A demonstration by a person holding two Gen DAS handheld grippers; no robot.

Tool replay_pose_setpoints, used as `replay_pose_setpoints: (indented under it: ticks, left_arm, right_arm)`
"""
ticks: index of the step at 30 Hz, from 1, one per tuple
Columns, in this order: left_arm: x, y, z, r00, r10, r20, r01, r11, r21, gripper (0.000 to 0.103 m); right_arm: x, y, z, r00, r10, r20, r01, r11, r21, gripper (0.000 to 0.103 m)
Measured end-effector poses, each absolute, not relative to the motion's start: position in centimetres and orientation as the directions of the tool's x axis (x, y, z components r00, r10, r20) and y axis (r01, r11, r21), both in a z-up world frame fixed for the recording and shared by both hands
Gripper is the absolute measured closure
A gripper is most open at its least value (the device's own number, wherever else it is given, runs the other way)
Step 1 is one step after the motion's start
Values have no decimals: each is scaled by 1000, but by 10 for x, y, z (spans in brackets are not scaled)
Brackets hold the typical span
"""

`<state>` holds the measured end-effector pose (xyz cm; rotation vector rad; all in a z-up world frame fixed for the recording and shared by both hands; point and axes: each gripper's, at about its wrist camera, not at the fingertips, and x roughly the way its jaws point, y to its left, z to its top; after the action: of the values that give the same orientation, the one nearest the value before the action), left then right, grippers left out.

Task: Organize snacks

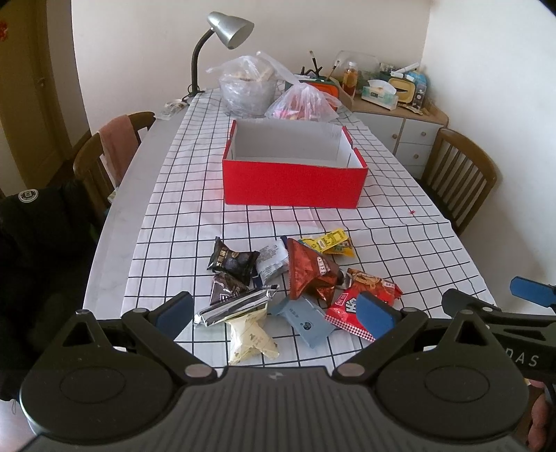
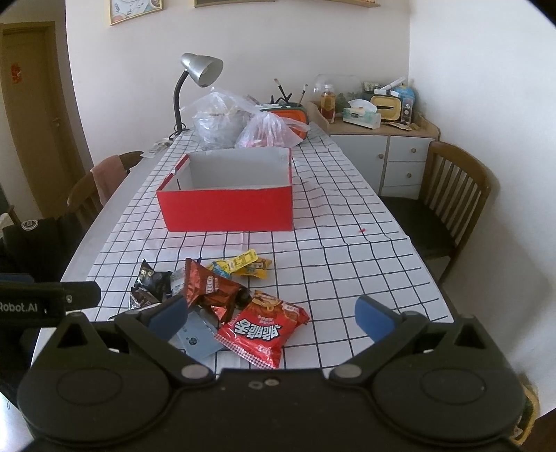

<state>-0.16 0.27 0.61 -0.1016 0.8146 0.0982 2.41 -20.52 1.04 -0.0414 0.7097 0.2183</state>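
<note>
Checked cloth over table [image 1: 399, 194], lamp [image 1: 226, 27] and plastic bags [image 1: 274, 94] at far end. Red box [image 1: 295, 184] well ahead of both sets of fingers, open and empty. Snack packets [image 1: 278, 285] heaped just ahead of left gripper [image 1: 274, 311], fingers spread, holding nothing. Red noodle packet [image 2: 264, 327] between fingers of right gripper [image 2: 272, 318], likewise released, touching nothing. Wooden chair [image 2: 451, 194] off to right.

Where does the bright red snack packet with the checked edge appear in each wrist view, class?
Left wrist: red snack packet lies lower right of centre, partly behind the gripper's right finger.
Right wrist: the packet lies just left of centre, low, between the open fingers.
Shared landmark: red box, beyond the snack pile.
</note>
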Motion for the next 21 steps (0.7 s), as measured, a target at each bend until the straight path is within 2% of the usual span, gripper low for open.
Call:
replay_pose_setpoints:
  ticks: [21]
  left_arm:
    - [-7,7,9,700,41,-713,-128,989,-68,3]
  right_arm:
    - [15,-202,16,753,179,-633,-213,977,24,0]
